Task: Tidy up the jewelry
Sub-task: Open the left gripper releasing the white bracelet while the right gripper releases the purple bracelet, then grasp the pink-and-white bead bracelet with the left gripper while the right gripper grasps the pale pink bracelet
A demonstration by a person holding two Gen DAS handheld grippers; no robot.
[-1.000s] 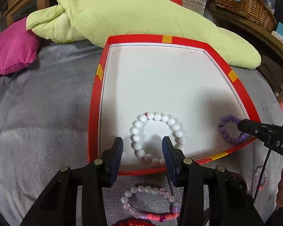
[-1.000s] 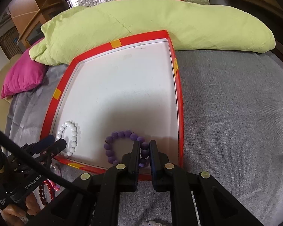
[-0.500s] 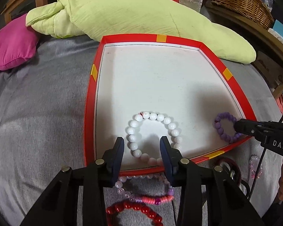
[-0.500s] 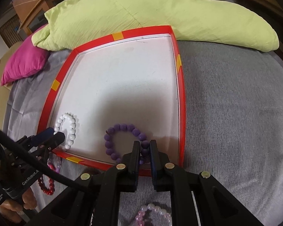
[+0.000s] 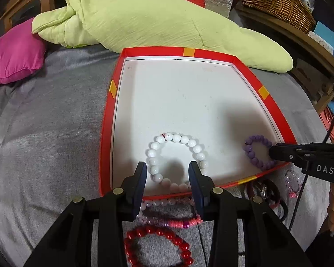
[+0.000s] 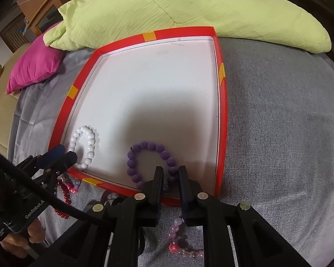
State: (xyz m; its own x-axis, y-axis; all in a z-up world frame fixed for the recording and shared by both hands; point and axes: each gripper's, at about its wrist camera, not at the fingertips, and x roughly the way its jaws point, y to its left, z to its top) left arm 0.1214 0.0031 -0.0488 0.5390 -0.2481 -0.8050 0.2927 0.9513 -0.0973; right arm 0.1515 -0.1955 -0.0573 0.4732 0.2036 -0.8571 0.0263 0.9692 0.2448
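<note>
Purple round-bead bracelet (image 6: 151,162) has just been released by the right gripper (image 6: 169,178) at the red-rimmed white tray's (image 6: 222,115) near edge; left gripper (image 5: 167,178) is spread, empty

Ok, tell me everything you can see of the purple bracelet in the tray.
The purple bracelet is one closed loop of round, matte purple beads, lying flat on the white floor of the red-rimmed tray, near its front right corner. A small dark bit, maybe a knot, shows at one bead. The right tool is slightly open with its tips straddling the nearest beads; whether it touches them is unclear. The white bracelet lies apart, to its left.
</note>
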